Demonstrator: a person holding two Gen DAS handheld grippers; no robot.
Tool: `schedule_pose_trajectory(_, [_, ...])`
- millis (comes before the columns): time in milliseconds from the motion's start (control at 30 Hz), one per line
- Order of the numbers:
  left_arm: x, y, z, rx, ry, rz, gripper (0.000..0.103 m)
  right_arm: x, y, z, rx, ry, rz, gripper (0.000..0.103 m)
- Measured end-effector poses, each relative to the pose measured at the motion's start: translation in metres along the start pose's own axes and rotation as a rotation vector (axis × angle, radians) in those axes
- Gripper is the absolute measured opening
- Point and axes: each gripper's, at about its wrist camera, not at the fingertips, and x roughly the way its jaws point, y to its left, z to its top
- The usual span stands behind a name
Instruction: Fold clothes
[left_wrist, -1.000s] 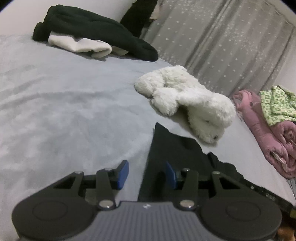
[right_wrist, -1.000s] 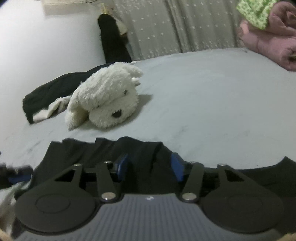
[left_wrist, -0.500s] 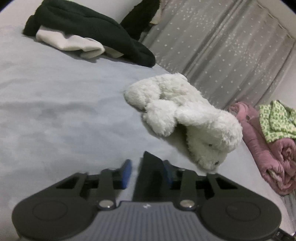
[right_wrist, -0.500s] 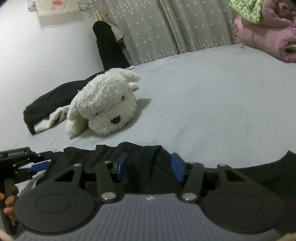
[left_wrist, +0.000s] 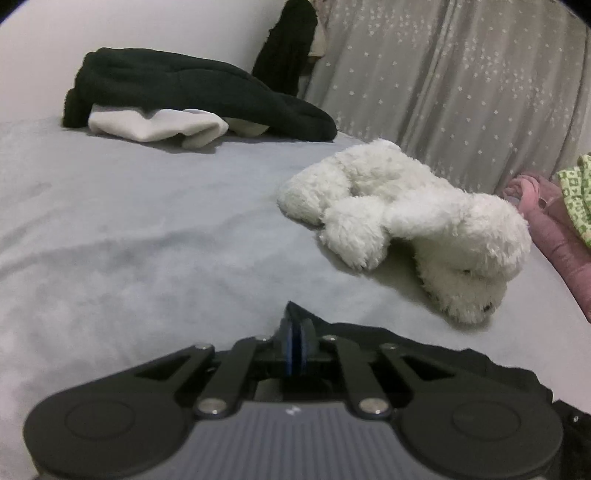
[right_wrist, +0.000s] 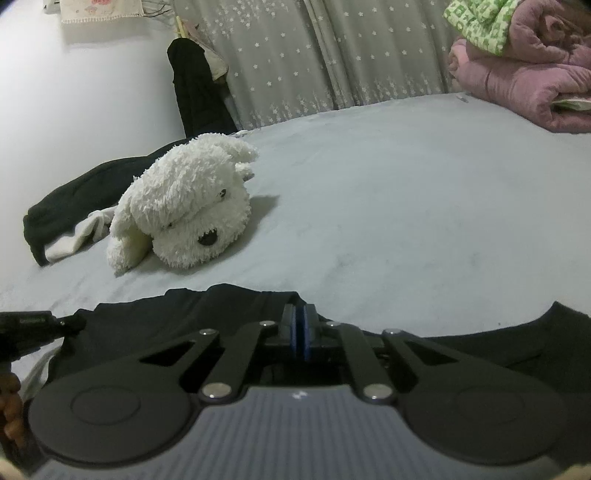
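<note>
**Black garment pinned at two points on the grey bed**

Black fabric, one garment (right_wrist: 155, 332): it lies flat on the near part of my grey bed (left_wrist: 129, 229), its far edge running across the lower part of both wrist views. This is the piece I am folding.

Left tool (left_wrist: 296, 345): my jaws have just been closing and now stand pressed together on a raised corner of the black garment, which pokes up as a small peak just past the blue pads. In the right wrist view this tool shows at the far left edge, with my fingers (right_wrist: 11, 417) on its handle.

Right tool (right_wrist: 300, 334): jaws have just been closing too, and now the blue pads sit clamped on the garment's far edge, near a fold in the cloth.

White plush dog (left_wrist: 413, 221): lying on its side on the bed, beyond the garment and apart from it, nose toward my right tool.

Dark clothes pile (left_wrist: 192, 92): at the far side of the bed by the wall, draped over a white piece (left_wrist: 159, 125).

Pink quilt (right_wrist: 524, 74): rolled at the far right of the bed, with a green patterned cloth (right_wrist: 476, 18) on top.

Grey star-print curtain (left_wrist: 461, 81): hanging behind the bed.
</note>
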Motion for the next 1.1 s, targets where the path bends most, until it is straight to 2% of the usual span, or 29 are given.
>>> schedule_pose_trajectory(133, [-0.011, 0.008, 0.004, -0.041, -0.021, -0.004, 0.014, -0.001, -0.001, 0.000, 0.007, -0.002, 0.010, 0.011])
schedule_pose_trajectory(200, [-0.018, 0.013, 0.006, -0.063, -0.033, -0.006, 0.033, -0.001, 0.000, 0.001, 0.006, -0.003, 0.012, 0.012])
schedule_pose_trajectory(233, [-0.022, 0.015, 0.007, -0.074, -0.039, -0.007, 0.033, -0.002, 0.000, 0.001, 0.007, -0.005, 0.013, 0.013])
schedule_pose_trajectory(300, [-0.029, 0.016, 0.012, -0.094, -0.036, -0.019, 0.034, -0.004, -0.001, 0.002, 0.012, -0.011, 0.016, 0.021])
schedule_pose_trajectory(367, [-0.036, 0.010, 0.017, -0.091, -0.019, -0.028, 0.035, -0.007, 0.000, 0.003, 0.011, -0.024, 0.019, 0.039])
schedule_pose_trajectory(400, [-0.040, 0.006, 0.020, -0.089, -0.010, -0.033, 0.036, -0.009, 0.001, 0.003, 0.008, -0.034, 0.021, 0.039])
schedule_pose_trajectory(600, [-0.073, -0.051, 0.025, 0.052, 0.046, -0.064, 0.049, -0.019, -0.001, 0.011, 0.037, -0.052, 0.033, 0.039])
schedule_pose_trajectory(700, [-0.088, -0.080, 0.018, 0.101, 0.058, -0.069, 0.051, -0.022, -0.006, 0.016, 0.069, -0.037, 0.021, 0.039])
schedule_pose_trajectory(800, [-0.094, -0.104, 0.005, 0.078, 0.073, -0.096, 0.053, -0.024, -0.013, 0.022, 0.103, -0.004, 0.039, 0.040])
schedule_pose_trajectory(967, [-0.078, -0.143, -0.031, 0.012, 0.119, -0.175, 0.053, -0.030, -0.027, 0.030, 0.138, 0.044, 0.054, 0.044])
schedule_pose_trajectory(1100, [-0.063, -0.168, -0.062, 0.018, 0.083, -0.214, 0.053, -0.037, -0.043, 0.036, 0.162, 0.052, 0.045, 0.048])
